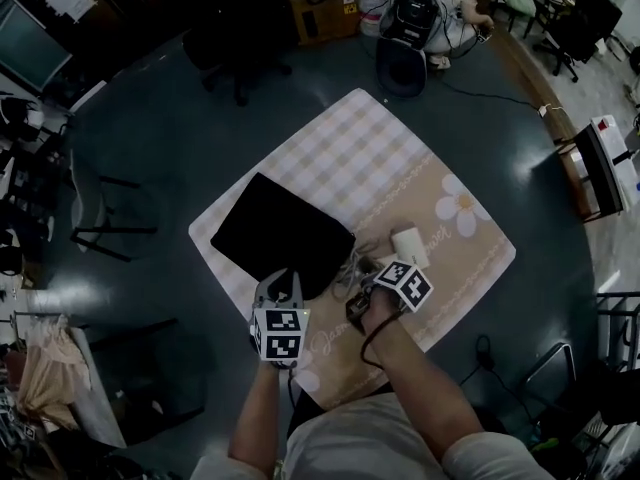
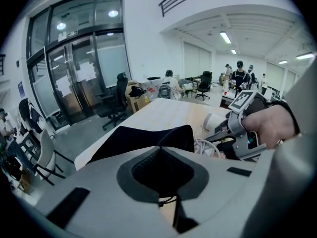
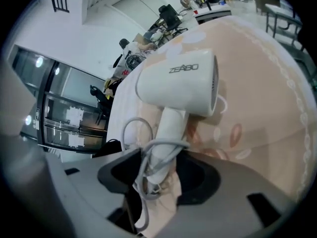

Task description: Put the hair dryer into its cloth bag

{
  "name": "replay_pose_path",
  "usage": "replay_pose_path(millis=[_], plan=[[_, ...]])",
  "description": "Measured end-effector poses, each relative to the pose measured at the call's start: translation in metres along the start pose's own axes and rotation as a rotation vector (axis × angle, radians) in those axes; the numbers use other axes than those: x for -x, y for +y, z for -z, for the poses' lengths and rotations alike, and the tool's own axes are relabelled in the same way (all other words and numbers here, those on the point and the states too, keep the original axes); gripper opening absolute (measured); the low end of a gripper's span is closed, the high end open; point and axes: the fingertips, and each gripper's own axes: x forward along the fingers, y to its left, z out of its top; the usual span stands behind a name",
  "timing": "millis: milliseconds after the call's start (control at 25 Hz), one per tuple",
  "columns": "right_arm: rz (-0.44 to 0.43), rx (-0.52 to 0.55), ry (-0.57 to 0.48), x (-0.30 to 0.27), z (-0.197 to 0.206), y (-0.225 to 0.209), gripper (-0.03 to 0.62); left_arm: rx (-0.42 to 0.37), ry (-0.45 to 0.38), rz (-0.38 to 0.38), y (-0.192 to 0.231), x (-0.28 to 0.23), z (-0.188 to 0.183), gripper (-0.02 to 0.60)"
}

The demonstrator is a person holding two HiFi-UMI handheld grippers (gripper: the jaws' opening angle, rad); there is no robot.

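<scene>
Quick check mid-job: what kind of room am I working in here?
Likely an open-plan office or lab: rolling office chairs, tall glass doors, and people at desks beyond the cloth-covered table.

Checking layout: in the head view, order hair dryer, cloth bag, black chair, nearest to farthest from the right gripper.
1. hair dryer, handle between the jaws of the right gripper
2. cloth bag, just left
3. black chair, far off, upper left
</scene>
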Motion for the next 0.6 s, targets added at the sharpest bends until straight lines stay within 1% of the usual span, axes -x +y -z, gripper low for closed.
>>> replay_pose_path(millis=[120,200,280,360,440,520,600], plan=[[-0.035,0.032,0.012,0.004,0.000,-0.002,0.224,0.007,0.001,-0.003,0.002,0.000,0.003,0.015],[-0.047,0.085,0.022,0.009,-0.002,-0.007,0.219,0.006,0.008,-0.002,0.000,-0.001,0.005,0.014],[-0.054,0.160,0.045,0.015,-0.005,-0.012,0.215,0.001,0.020,-0.001,-0.003,-0.002,0.008,0.015],[-0.061,0.252,0.081,0.023,-0.009,-0.019,0.212,-0.007,0.031,-0.001,-0.008,-0.002,0.013,0.015],[-0.070,0.368,0.116,0.033,-0.016,-0.027,0.211,-0.009,0.040,0.005,-0.015,-0.003,0.017,0.015],[-0.081,0.498,0.158,0.043,-0.023,-0.034,0.209,0.008,0.050,0.022,-0.023,-0.006,0.022,0.015],[-0.104,0.618,0.228,0.052,-0.027,-0.041,0.209,0.023,0.059,0.036,-0.030,-0.008,0.026,0.015]])
